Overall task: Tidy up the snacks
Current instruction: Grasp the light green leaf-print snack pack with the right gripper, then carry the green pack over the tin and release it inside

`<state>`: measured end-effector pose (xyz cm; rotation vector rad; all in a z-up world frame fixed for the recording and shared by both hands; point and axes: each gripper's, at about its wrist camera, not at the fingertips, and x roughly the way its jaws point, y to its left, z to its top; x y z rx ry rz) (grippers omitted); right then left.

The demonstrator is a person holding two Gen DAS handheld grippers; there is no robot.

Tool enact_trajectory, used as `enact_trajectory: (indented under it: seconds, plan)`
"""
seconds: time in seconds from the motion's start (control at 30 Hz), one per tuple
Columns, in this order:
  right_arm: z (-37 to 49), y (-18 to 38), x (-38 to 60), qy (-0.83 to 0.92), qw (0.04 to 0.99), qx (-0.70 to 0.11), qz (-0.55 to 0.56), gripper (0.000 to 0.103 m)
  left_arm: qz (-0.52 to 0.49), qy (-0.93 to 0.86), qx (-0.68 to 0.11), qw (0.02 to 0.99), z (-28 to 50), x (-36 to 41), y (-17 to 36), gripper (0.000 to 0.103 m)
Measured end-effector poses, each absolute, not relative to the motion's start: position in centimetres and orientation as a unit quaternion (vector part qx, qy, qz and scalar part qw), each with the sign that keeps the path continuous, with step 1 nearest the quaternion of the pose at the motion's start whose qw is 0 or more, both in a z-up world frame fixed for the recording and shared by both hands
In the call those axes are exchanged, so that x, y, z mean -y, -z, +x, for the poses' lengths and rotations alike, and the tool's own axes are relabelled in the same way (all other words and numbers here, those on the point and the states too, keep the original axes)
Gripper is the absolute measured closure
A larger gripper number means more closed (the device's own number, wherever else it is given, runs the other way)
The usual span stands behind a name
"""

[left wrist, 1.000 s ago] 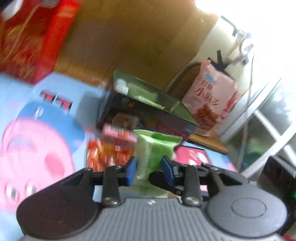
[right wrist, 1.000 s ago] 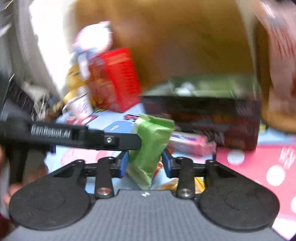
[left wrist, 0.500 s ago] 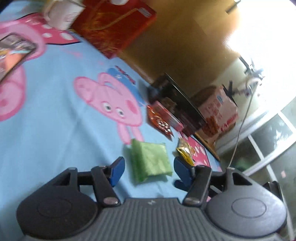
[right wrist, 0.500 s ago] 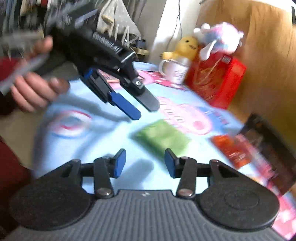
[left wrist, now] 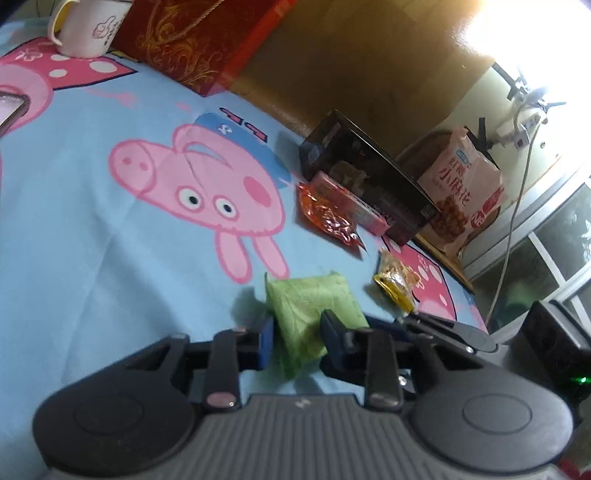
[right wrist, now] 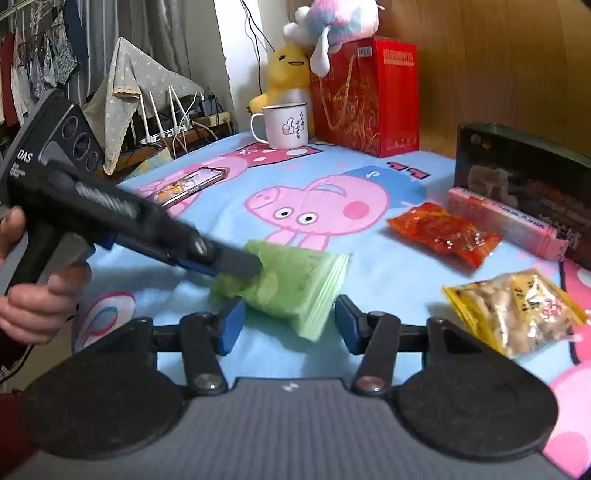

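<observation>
A green snack packet (left wrist: 314, 310) (right wrist: 291, 284) is held just above the blue cartoon cloth. My left gripper (left wrist: 295, 339) is shut on its near end; the same gripper shows in the right wrist view (right wrist: 236, 264) clamped on the packet's left side. My right gripper (right wrist: 288, 325) is open, its blue pads either side of the packet's other end without pinching it. An orange-red packet (right wrist: 443, 232), a pink box (right wrist: 506, 221) and a yellow nut packet (right wrist: 517, 310) lie to the right. A dark open box (left wrist: 365, 177) (right wrist: 524, 184) stands behind them.
A white mug (right wrist: 284, 125), a red gift bag (right wrist: 365, 99) and plush toys (right wrist: 332, 22) stand at the far edge. A phone (right wrist: 188, 184) lies on the cloth at left. A large pink snack bag (left wrist: 465, 188) leans beyond the dark box.
Both grippers held the green packet near the dark box, then it lay loose on the cloth with both open. Now the left gripper has closed on it and the right has opened wider around it.
</observation>
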<state>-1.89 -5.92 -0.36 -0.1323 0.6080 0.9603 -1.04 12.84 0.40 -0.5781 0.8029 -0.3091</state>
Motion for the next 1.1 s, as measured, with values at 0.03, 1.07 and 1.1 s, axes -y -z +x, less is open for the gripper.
enact_trajectory:
  seconds: [0.03, 1.07, 1.1]
  plan:
    - [-2.3, 0.3, 6.2, -0.457, 0.838, -0.292, -0.062, 0.060, -0.270, 0.152, -0.387, 0.868, -1.0, -12.4, -0.6, 0.075]
    - [2.2, -4.4, 24.7, -0.291, 0.930, -0.219, 0.054, 0.061, -0.099, 0.298, -0.359, 0.879, 10.5, 7.3, -8.0, 0.064]
    - [4.1, -5.1, 24.4, -0.295, 0.931, -0.208, 0.054, 0.061, -0.099, 0.286, -0.349, 0.887, 11.7, 7.0, -8.7, 0.064]
